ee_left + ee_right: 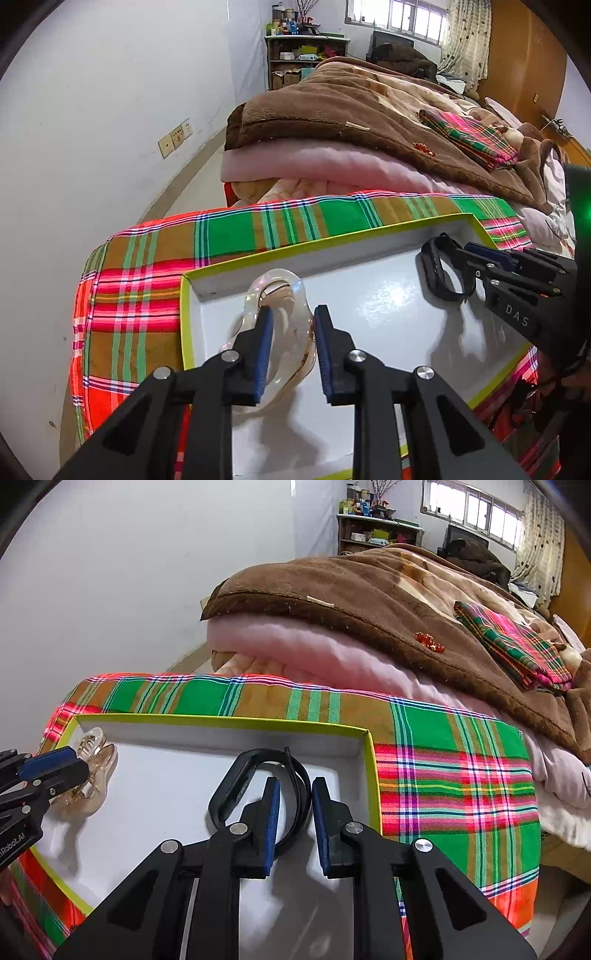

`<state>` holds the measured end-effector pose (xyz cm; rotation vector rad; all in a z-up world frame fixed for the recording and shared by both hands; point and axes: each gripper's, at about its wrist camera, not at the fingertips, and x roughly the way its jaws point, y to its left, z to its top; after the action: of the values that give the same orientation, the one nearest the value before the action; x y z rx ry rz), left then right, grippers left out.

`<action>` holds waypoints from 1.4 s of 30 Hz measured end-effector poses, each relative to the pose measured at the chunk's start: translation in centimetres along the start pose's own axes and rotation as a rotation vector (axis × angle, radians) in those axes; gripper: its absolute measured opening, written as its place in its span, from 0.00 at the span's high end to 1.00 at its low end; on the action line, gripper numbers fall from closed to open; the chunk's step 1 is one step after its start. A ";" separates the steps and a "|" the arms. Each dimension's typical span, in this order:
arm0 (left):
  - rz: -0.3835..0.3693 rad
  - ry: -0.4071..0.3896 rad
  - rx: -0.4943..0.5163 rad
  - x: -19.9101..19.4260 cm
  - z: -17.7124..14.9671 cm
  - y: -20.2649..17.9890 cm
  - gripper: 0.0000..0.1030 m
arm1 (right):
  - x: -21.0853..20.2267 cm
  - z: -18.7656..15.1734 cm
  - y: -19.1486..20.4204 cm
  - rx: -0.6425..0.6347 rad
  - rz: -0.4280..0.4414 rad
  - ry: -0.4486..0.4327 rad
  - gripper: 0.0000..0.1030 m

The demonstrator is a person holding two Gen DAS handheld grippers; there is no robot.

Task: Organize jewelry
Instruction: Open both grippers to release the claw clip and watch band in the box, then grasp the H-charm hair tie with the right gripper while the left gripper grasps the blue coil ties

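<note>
Left tongs (291, 350) sit slightly parted around the clear hair clip (275, 295) lying at the left end of the white box (369, 295), not pinching. Right tongs (295, 823), same deal, straddle the black wristband (255, 764) by the right wall. I'd lift both straight up so nothing snags.

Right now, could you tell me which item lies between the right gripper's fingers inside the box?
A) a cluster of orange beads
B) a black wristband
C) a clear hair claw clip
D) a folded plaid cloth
B: the right wrist view shows the black wristband lying on the white floor of the green-rimmed box, its strap between the fingers of the right gripper, while the clear clip sits at the left gripper.
</note>
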<state>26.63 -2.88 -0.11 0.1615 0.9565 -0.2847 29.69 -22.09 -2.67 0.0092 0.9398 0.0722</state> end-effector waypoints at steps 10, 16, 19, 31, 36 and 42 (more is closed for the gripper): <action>-0.019 -0.021 -0.016 -1.2 -0.1 0.2 0.62 | -1.0 0.0 0.1 0.009 0.013 -0.021 0.64; -0.055 -0.057 -0.043 -3.7 -1.0 0.4 0.55 | -4.0 -0.5 0.1 0.007 0.023 -0.073 0.64; -0.074 -0.079 -0.052 -5.4 -1.8 0.3 0.54 | -6.2 -1.2 -0.2 0.018 0.044 -0.107 0.64; -0.158 -0.098 -0.104 -9.5 -7.9 -0.4 0.44 | -12.2 -7.1 -2.6 0.046 0.062 -0.152 0.63; -0.106 -0.096 -0.089 -10.4 -10.6 -0.4 0.41 | -12.6 -10.3 -3.6 0.033 0.045 -0.130 0.63; -0.139 -0.061 -0.110 -10.5 -13.3 -0.1 0.38 | -11.4 -13.3 -4.4 0.021 0.054 -0.083 0.63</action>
<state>10.50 2.23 1.02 -0.0141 0.9217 -0.3618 12.47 -27.51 -1.48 0.0568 0.8577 0.1115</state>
